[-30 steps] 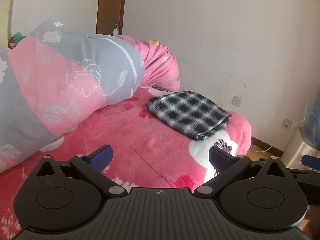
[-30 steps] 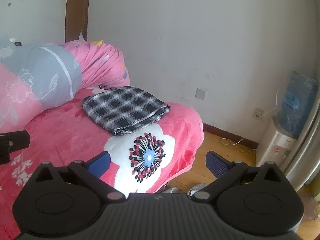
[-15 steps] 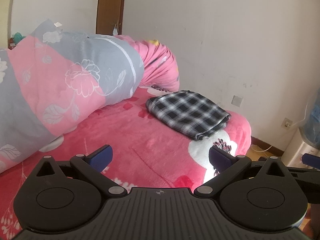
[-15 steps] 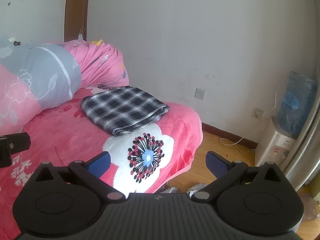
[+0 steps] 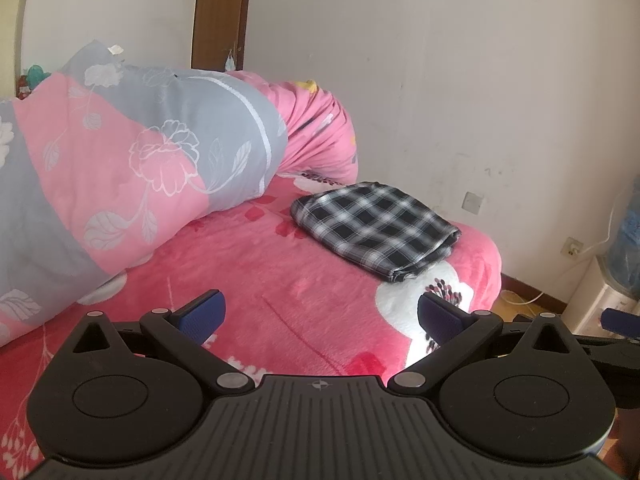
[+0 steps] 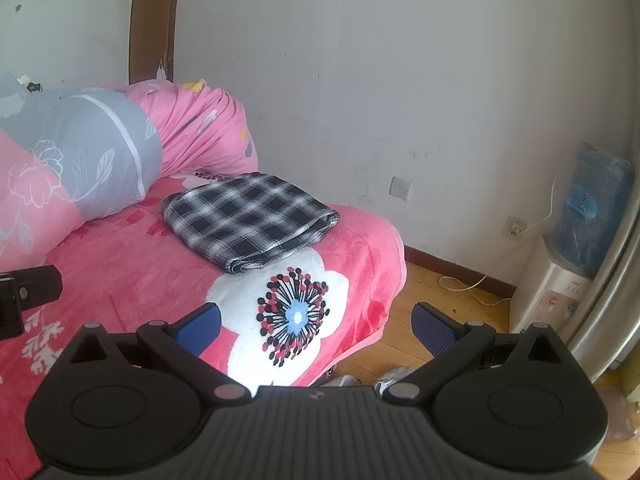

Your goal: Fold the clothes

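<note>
Black-and-white plaid garment [image 5: 374,229] lies folded on the pink blanket [image 5: 256,280].

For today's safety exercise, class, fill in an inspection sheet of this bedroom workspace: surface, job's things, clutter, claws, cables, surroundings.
Surface: bed with pink floral blanket.
Job's things: plaid garment, folded, near the bed's far corner.
Clutter: rolled quilt along the bed's left side.
Claws: left claw and right claw open, empty.
Cables: white cord on the floor, leading to a wall socket.
Surroundings: water dispenser, wooden floor, marked white wall.

Bare pink blanket [image 5: 248,280] open ahead, rolled quilt [image 5: 120,168] blocking left, folded plaid garment [image 5: 372,228] beyond
</note>
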{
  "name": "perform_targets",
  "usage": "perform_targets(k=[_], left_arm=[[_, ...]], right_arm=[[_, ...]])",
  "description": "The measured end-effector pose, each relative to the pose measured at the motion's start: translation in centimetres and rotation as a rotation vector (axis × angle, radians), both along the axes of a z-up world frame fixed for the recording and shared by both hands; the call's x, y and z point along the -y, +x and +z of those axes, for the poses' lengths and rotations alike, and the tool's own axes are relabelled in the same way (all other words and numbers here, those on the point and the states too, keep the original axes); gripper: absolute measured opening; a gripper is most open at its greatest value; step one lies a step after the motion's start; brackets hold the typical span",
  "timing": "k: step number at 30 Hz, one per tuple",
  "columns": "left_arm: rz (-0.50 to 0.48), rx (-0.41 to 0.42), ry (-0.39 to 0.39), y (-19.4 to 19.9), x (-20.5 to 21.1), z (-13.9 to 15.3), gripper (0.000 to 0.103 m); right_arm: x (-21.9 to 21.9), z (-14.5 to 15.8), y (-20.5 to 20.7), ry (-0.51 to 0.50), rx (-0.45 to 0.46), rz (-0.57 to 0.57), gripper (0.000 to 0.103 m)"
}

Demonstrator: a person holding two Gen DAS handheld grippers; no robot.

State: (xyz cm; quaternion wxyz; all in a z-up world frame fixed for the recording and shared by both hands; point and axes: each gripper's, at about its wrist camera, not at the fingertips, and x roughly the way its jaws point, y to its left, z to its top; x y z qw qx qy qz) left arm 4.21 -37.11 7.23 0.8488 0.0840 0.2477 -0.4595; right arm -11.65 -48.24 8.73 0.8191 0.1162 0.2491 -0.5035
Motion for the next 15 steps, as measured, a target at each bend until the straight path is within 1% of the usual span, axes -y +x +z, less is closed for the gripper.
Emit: perform_targets(k=[15], left_arm=[[0.007, -0.002, -0.005, 0.31, -0.16, 0.08, 0.103]], right_arm=[[-0.46, 0.16, 0.26, -0.004, -0.006, 0.003, 0.103]])
